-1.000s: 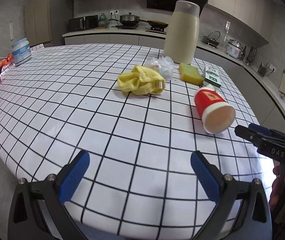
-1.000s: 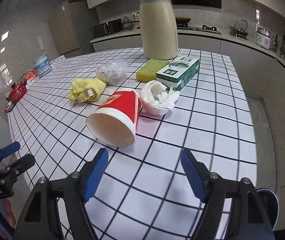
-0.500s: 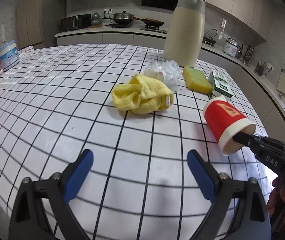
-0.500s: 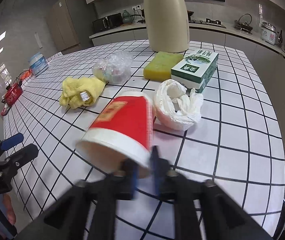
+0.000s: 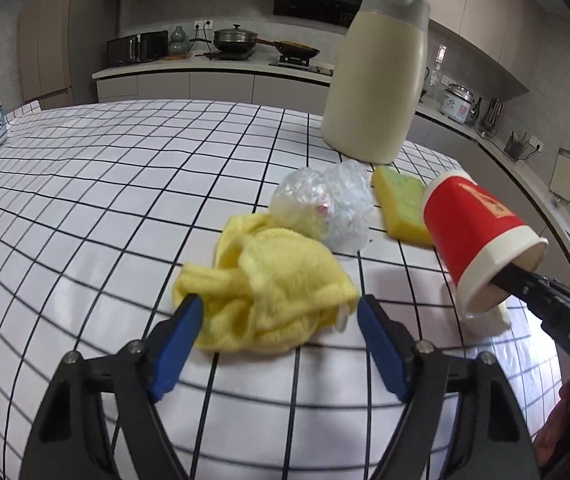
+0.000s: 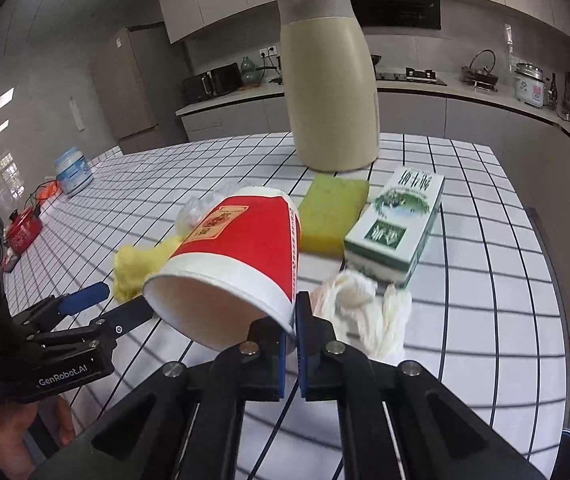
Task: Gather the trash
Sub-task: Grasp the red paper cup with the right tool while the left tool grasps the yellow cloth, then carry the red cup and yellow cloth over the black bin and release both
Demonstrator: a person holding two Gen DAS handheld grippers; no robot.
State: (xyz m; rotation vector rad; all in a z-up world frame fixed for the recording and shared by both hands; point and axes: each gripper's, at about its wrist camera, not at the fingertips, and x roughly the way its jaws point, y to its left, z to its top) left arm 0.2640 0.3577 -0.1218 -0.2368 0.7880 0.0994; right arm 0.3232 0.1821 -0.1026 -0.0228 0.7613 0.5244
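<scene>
Your right tongs (image 6: 291,322) are clamped on the rim of the red paper cup (image 6: 241,252), holding it tilted above the table (image 5: 85,184). Your left tongs (image 5: 277,332) stand wide open around the yellow cloth (image 5: 269,284), gripping nothing.

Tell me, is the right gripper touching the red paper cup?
Touching. The right wrist view shows the right gripper shut on the rim of the red paper cup, one finger inside and one outside.

The right gripper (image 6: 291,330) pinches the rim of the red paper cup (image 6: 241,264), lifted and tilted. Behind it, near the table's (image 6: 485,320) right edge, lie crumpled tissue (image 6: 369,312), green box (image 6: 399,224) and sponge (image 6: 331,216).
</scene>
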